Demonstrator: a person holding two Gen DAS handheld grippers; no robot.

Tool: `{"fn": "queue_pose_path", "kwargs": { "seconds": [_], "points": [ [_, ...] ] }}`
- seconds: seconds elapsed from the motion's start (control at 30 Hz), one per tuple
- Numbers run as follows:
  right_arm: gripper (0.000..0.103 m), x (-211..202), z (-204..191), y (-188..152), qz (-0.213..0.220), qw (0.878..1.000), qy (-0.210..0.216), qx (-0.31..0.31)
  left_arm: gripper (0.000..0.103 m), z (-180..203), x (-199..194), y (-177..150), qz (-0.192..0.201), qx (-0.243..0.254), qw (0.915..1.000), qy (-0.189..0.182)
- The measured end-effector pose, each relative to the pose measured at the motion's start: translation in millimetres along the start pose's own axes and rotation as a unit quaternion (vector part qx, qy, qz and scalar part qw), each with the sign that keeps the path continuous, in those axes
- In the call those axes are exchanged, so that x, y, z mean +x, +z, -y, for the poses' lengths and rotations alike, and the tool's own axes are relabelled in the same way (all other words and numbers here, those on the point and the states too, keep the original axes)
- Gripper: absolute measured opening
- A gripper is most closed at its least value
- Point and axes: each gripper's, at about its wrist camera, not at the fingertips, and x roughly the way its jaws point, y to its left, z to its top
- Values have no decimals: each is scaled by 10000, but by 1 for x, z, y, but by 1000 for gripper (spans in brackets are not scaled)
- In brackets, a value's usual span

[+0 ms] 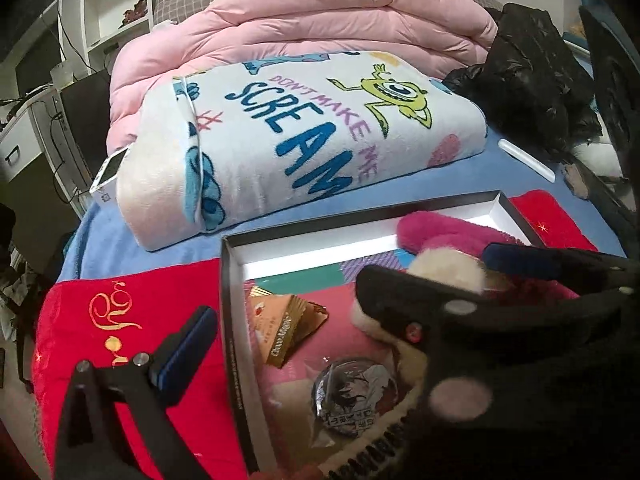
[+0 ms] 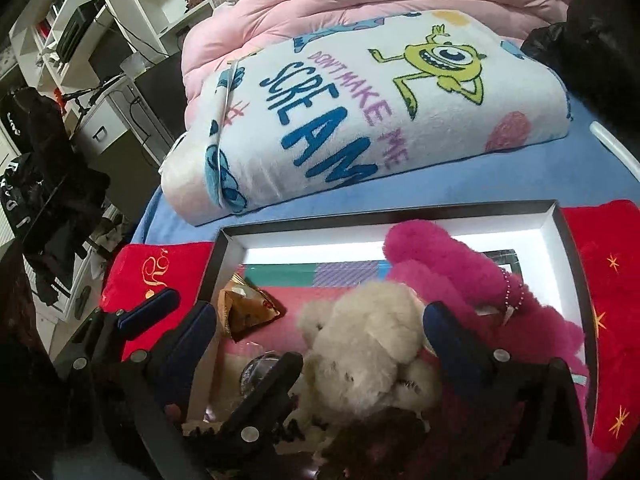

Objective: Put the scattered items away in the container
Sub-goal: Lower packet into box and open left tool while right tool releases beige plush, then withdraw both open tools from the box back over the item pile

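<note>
A shallow black-rimmed box (image 1: 234, 320) (image 2: 400, 210) lies on a red cloth (image 1: 120, 332) (image 2: 608, 320) on the bed. Inside it are a gold packet (image 1: 286, 330) (image 2: 246, 310), a round badge (image 1: 354, 392), a cream plush toy (image 1: 444, 270) (image 2: 360, 340) and a magenta plush (image 1: 448, 230) (image 2: 452, 264). My left gripper (image 1: 352, 312) is open, one finger (image 1: 188, 352) over the red cloth left of the box, the other (image 1: 520, 258) over the box's right part. My right gripper (image 2: 316, 332) is open around the cream plush, fingers (image 2: 192, 340) apart on both sides.
A folded cartoon blanket (image 1: 304, 140) (image 2: 360, 112) lies behind the box on a blue sheet (image 1: 420, 184), with a pink duvet (image 1: 340, 28) beyond it. A black plastic bag (image 1: 528, 76) and a white stick (image 1: 526, 160) lie at the right. Shelves and a desk stand far left.
</note>
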Motion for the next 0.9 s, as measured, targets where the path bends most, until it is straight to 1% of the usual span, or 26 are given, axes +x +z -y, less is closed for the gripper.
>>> {"fn": "queue_pose_path", "kwargs": {
  "seconds": [0.1,0.23,0.37,0.43,0.5,0.63,0.7,0.8,0.83,0.9],
  "points": [
    [103,-8,-2,2,7,10000,13,42,103,-3,-19,4,34,-19,10000,68],
    [103,-27,-7,4,118,9999,74,22,103,-3,-46,9,145,-26,9998,159],
    [103,-56,-11,-1,386,9987,243,233,103,5,-85,12,303,87,9991,288],
    [103,-71,-15,-4,457,9981,305,273,103,11,-112,12,430,154,9984,337],
    [103,-90,-21,-7,540,9975,383,233,103,17,-139,10,552,214,9977,338],
    [103,-148,-35,-18,756,9961,457,30,103,30,-197,7,774,319,9958,369],
    [103,-180,-39,-26,915,9948,438,13,103,37,-232,3,920,243,9946,420],
    [103,-223,-39,-43,1097,9927,473,194,103,44,-285,-14,1057,39,9941,226],
    [103,-241,-40,-52,1145,9921,452,223,103,45,-296,-19,1070,7,9939,256],
    [103,-266,-41,-64,1224,9913,458,168,103,48,-322,-36,1078,-90,9931,447]
  ]
}}
